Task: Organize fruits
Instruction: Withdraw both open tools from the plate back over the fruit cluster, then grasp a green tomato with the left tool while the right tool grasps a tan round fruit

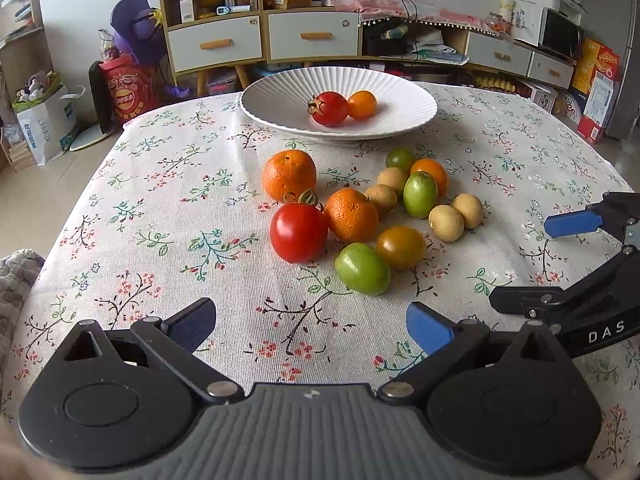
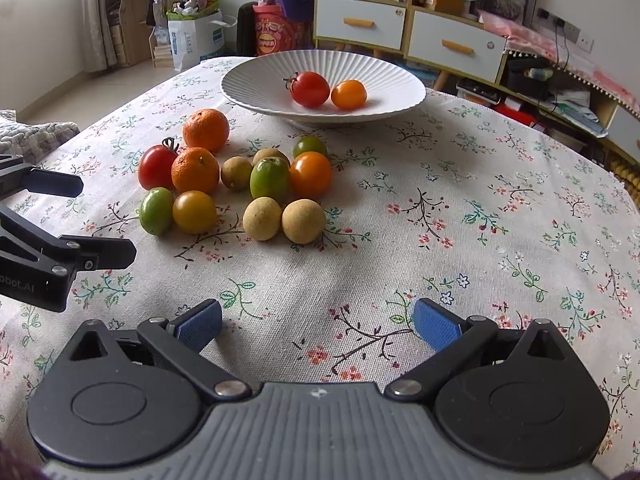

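Note:
A white ribbed plate (image 1: 280, 92) (image 2: 248, 80) at the table's far side holds a red tomato (image 1: 329, 108) (image 2: 310, 89) and a small orange tomato (image 1: 362, 104) (image 2: 349, 95). In front of it on the cloth lies a cluster: two mandarins (image 1: 289, 175) (image 2: 205, 130), a red tomato (image 1: 298, 232) (image 2: 157, 167), green tomatoes (image 1: 362, 268) (image 2: 156, 211), a yellow-orange tomato (image 1: 400, 247) (image 2: 194, 212) and several tan longans (image 1: 446, 223) (image 2: 263, 218). My left gripper (image 1: 310, 326) is open, short of the cluster. My right gripper (image 2: 318, 324) is open over bare cloth, right of the fruit.
A floral tablecloth (image 1: 160, 208) (image 2: 480, 220) covers the table. Behind stand a drawer cabinet (image 1: 264, 36) (image 2: 400, 28), a red bag (image 1: 130, 92) and a white bag (image 1: 48, 124) on the floor. The right gripper's fingers (image 1: 576, 224) show at the left view's right edge.

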A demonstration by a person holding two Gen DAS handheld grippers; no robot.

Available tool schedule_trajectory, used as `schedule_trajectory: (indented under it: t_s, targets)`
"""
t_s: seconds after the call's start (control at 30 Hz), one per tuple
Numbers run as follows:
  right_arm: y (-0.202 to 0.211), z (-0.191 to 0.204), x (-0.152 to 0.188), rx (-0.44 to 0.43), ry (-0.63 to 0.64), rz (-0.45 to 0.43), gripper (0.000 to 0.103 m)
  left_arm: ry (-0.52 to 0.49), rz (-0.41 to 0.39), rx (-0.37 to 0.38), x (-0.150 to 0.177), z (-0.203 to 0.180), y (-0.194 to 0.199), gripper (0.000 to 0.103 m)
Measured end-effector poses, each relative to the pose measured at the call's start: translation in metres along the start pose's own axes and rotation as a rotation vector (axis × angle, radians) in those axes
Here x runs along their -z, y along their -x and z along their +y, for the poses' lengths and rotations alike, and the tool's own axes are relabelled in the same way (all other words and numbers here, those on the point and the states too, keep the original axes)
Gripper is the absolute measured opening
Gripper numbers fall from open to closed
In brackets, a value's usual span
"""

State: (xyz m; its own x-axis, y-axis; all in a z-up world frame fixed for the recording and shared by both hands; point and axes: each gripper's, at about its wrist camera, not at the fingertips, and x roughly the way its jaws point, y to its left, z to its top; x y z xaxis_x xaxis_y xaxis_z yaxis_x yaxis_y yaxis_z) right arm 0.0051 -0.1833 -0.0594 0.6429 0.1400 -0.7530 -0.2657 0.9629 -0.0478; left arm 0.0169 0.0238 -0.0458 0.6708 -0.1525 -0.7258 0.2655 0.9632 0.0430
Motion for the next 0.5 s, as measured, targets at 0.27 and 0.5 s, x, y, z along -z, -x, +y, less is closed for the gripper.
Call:
schedule_trajectory:
  t_s: [0.27, 0.5]
  targets:
    - [-0.010, -0.010, -0.003, -0.041, -0.016, -0.057, 0.103, 0.000, -0.023, 0.035, 0.006, -0.001, -0.010, 0.099]
    - [-0.015, -0.014, -0.008, -0.049, -0.013, -0.095, 0.103, -0.003, -0.045, 0.047, 0.003, -0.006, -0.012, 0.099]
